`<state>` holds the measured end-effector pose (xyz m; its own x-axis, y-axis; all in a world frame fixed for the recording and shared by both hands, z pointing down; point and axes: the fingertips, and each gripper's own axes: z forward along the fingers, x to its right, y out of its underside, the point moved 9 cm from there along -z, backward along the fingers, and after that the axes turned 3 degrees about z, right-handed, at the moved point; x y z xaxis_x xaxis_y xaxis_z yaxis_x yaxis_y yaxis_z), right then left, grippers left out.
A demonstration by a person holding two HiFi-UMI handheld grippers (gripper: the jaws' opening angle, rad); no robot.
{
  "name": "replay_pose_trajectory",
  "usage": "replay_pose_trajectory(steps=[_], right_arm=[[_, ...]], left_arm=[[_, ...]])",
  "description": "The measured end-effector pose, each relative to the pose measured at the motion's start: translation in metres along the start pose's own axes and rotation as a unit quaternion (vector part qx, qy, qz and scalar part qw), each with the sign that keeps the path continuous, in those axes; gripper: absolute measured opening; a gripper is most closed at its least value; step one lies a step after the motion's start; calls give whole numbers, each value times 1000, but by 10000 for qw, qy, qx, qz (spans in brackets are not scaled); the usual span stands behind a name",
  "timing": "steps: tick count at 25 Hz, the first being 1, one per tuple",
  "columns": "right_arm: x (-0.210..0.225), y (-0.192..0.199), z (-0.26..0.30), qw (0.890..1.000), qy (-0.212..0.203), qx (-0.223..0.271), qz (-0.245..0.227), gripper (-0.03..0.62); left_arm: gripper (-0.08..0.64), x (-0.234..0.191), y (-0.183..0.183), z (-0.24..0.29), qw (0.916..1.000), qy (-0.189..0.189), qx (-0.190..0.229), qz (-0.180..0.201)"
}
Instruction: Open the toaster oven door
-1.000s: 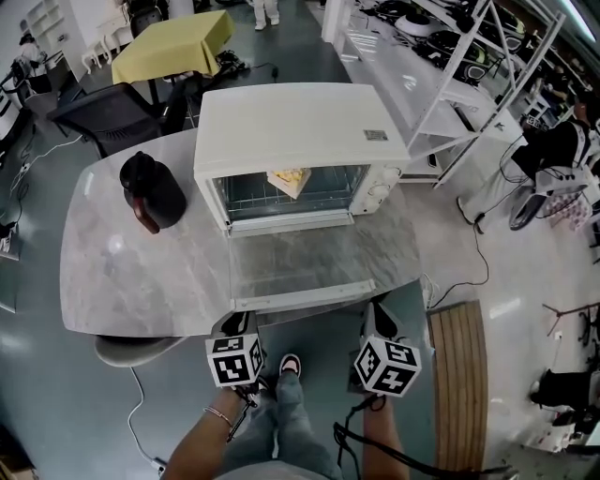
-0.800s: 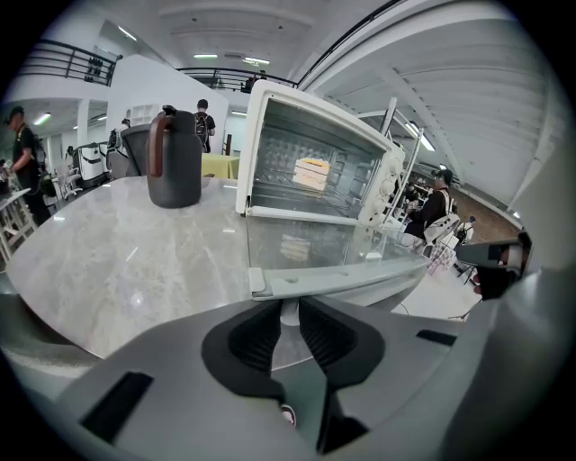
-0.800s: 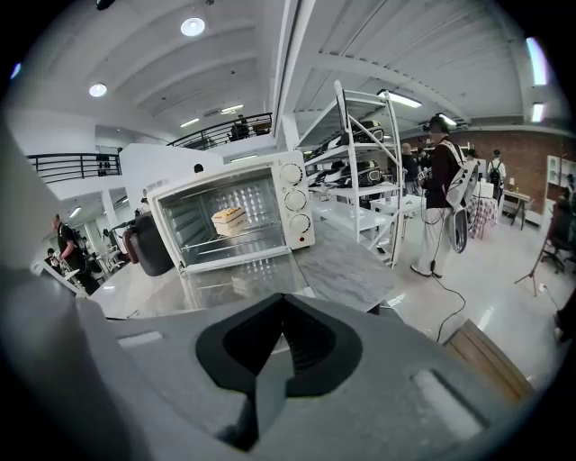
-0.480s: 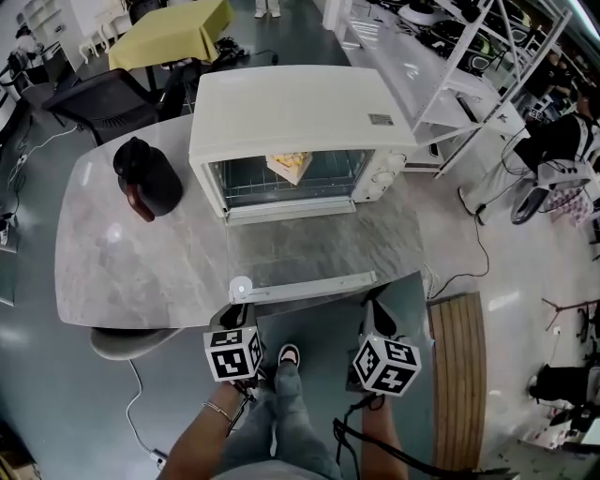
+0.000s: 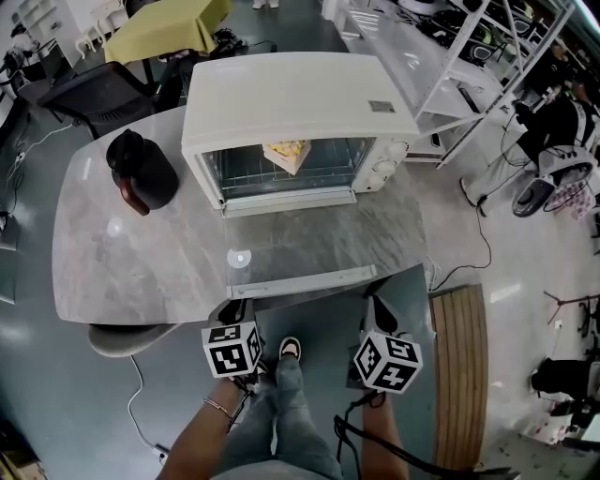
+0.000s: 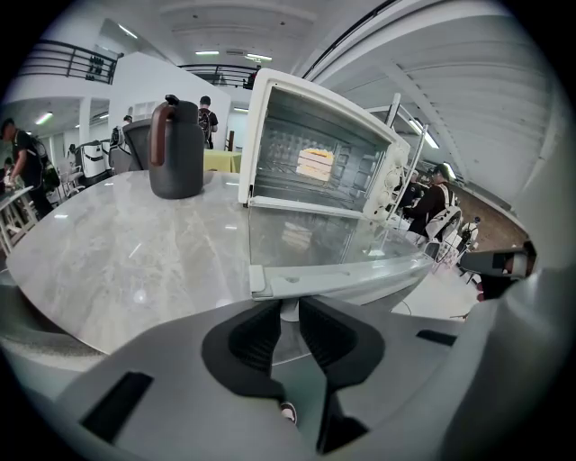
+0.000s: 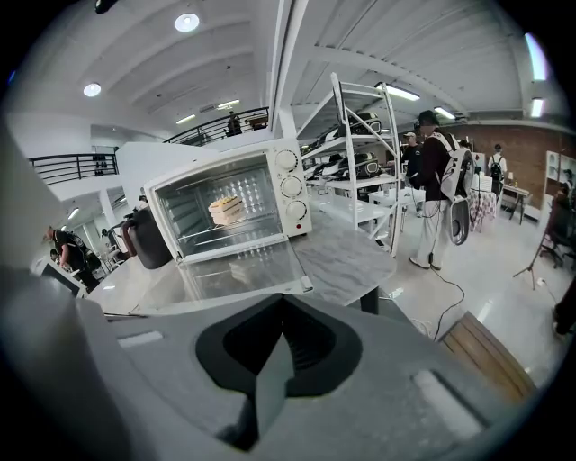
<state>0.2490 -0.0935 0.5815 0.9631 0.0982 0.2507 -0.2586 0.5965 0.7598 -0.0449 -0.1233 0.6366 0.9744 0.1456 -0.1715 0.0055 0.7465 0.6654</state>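
Grey marble makes up the bench [image 5: 131, 253], which carries a white oven [image 5: 300, 98] toward its far side, with a black jug [image 5: 141, 172] just to the oven's left. The oven's glass door [image 5: 300, 246] is fully open and lies about level over the bench. Its handle [image 5: 309, 281] runs along the door's near edge, close to the bench's rim. Inside the oven sits a pale yellow piece of food [image 5: 286, 153]. The left tongs [image 6: 288, 311] meet the handle at its left end and are closed on its white post, with a pad on either side of it. The right tongs [image 7: 283, 306] hang just short of the handle's right end, pressed together with nothing between them. Beyond the bench stand a white shelf rack [image 5: 469, 66] and a yellow-clothed table [image 5: 169, 28].
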Motion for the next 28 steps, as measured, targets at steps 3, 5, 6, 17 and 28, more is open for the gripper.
replay_pose_trajectory(steps=[3, 5, 6, 17, 28], right_arm=[[-1, 2, 3, 10000, -16, -40, 9, 5], [-3, 2, 4, 10000, -40, -55, 5, 5], [-4, 2, 5, 10000, -56, -59, -2, 5], [-14, -8, 1, 9999, -113, -18, -122, 5], [-46, -32, -12, 9985, -305, 173, -416, 5]], left_arm=[[64, 0, 0, 1, 10000, 0, 11, 30], [64, 1, 0, 1, 10000, 1, 20, 48], [64, 0, 0, 1, 10000, 0, 21, 57], [78, -5, 3, -7, 9998, 140, -64, -108], [63, -35, -1, -55, 9994, -179, 158, -256]])
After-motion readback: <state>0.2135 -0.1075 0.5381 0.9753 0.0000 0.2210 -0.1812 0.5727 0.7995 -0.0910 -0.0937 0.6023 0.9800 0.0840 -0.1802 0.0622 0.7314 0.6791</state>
